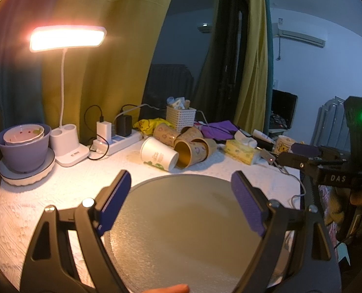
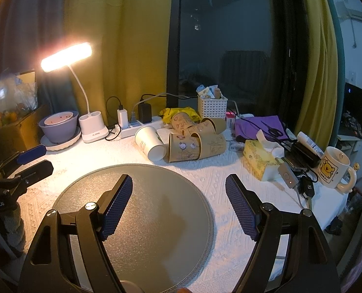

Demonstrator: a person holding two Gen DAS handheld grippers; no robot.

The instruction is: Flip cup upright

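Note:
Several paper cups lie on their sides in a pile at the back of the white table. A white cup (image 1: 159,154) (image 2: 150,143) lies at the pile's left. Brown printed cups (image 1: 191,151) (image 2: 184,147) lie beside and behind it. My left gripper (image 1: 181,196) is open and empty above a round grey mat (image 1: 185,219), well short of the cups. My right gripper (image 2: 179,199) is open and empty above the same mat (image 2: 156,232). The right gripper also shows at the right edge of the left wrist view (image 1: 303,155), and the left gripper at the left edge of the right wrist view (image 2: 34,158).
A lit desk lamp (image 1: 67,39) (image 2: 67,57) stands at the back left beside a purple bowl (image 1: 24,151) and a power strip (image 1: 118,141). A white basket (image 2: 212,106), a tissue box (image 2: 261,161), a printed mug (image 2: 333,168) and keys (image 2: 306,188) sit at the right.

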